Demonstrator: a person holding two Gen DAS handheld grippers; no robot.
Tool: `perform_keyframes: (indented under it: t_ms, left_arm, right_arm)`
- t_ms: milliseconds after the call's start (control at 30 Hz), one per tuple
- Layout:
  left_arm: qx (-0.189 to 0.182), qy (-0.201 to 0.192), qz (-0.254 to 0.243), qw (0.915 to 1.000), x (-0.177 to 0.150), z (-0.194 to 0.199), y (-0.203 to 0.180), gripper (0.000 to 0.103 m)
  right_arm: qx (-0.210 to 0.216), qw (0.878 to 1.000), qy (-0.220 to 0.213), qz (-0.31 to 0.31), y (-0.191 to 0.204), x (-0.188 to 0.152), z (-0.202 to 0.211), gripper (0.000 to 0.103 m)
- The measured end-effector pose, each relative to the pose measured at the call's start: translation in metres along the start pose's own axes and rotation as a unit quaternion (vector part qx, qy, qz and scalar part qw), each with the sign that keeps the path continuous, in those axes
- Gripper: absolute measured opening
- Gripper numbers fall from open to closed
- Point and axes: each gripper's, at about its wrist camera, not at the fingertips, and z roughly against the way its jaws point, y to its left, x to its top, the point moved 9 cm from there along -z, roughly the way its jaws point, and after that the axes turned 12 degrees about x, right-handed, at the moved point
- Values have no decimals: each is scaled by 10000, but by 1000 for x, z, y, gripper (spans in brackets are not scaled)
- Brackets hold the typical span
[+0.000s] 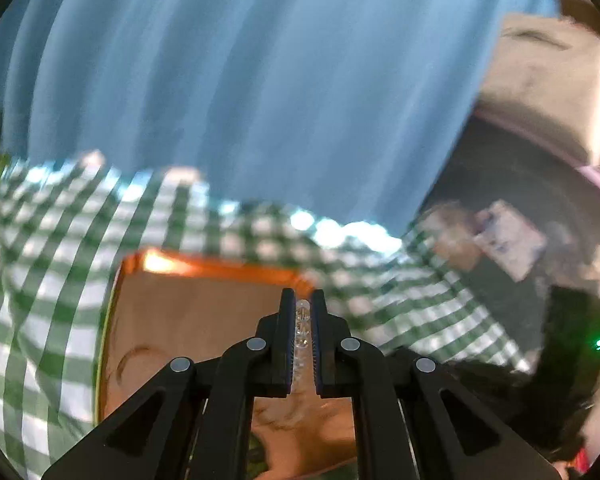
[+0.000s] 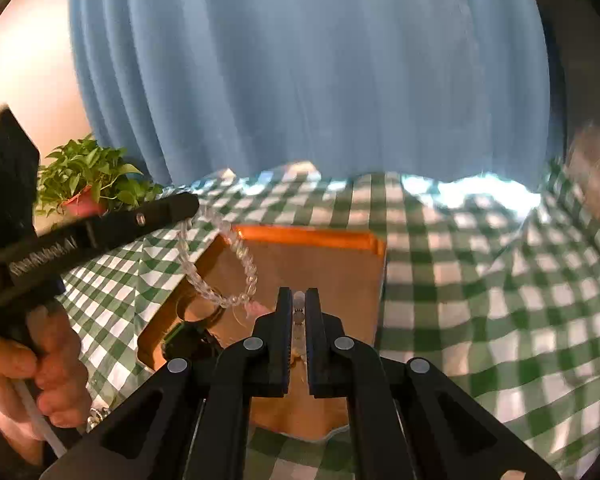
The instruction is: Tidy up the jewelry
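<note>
Bracelet carried over the tray, not yet set down.

Nearest, in both views: tongs pressed together on clear beads, left tongs [image 1: 304, 304] pinching one part of the bracelet [image 2: 220, 264], right tongs [image 2: 299, 300] apparently pinching another bead strand, though which strand cannot be told. Just beyond and below both: orange tray [image 2: 324, 256] on the checked counter [image 2: 480, 280], with a dark ring-like piece near its close left corner. Further off: blue curtain [image 2: 300, 80]. Judged midway: jewelry lifted and brought above the tray, laying down and release left. Only the right view gives the hanging loop, the left tongs from the side, the hand [image 2: 48, 368], the plant [image 2: 88, 176]; left view is blurred, adding clutter far right.
</note>
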Motion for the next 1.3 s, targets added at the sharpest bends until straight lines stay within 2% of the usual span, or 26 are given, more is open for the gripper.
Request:
perform_keyframes:
  t_ms: [133, 300, 467, 633, 667, 700, 733, 767, 800, 867, 1100, 1233, 1300]
  left_arm:
    - [448, 562, 300, 9970, -20, -32, 33, 7]
    - [819, 916, -77, 9924, -41, -50, 37, 7]
    - [983, 1125, -301, 9883, -56, -59, 37, 7]
    - [1089, 1106, -376, 9872, -55, -57, 35, 8]
    - [1152, 1104, -416, 9863, -54, -55, 34, 14]
    - [1225, 1100, -469, 9852, -53, -53, 32, 27]
    - [1259, 1095, -521, 9846, -52, -51, 31, 38]
    - [1278, 1010, -575, 9850, -50, -47, 29, 62]
    - [1271, 912, -592, 9859, -47, -43, 28, 76]
    - [1227, 713, -693, 9875, -42, -32, 21, 77]
    - [1149, 557, -857, 9881, -38, -2, 7, 78]
    - [1201, 506, -898, 9874, -46, 24, 10, 78]
    - [1267, 416, -962, 9864, -52, 43, 14, 78]
  right_arm:
    - [114, 9997, 205, -54, -5, -7, -15, 5]
    - [-10, 9984, 570, -24, -15, -25, -35, 5]
    - [-234, 9960, 867, 36, -24, -40, -51, 5]
    - [-385, 9945, 968, 79, -30, -46, -57, 5]
    - [-391, 9945, 969, 72, -31, -47, -57, 6]
    - [-370, 9946, 970, -7, -32, -48, -56, 8]
    - [-352, 9946, 971, -74, -33, -49, -56, 14]
    - [-324, 9948, 951, -167, -36, -50, -54, 21]
    - [-301, 9950, 926, -207, -36, -51, -53, 24]
    - [-288, 9952, 888, -283, -39, -51, -49, 24]
    - [-224, 9978, 539, -325, -35, -42, -27, 26]
    - [-55, 9979, 492, -424, -24, -44, -15, 36]
    - [120, 9975, 432, -548, -16, -45, -10, 37]
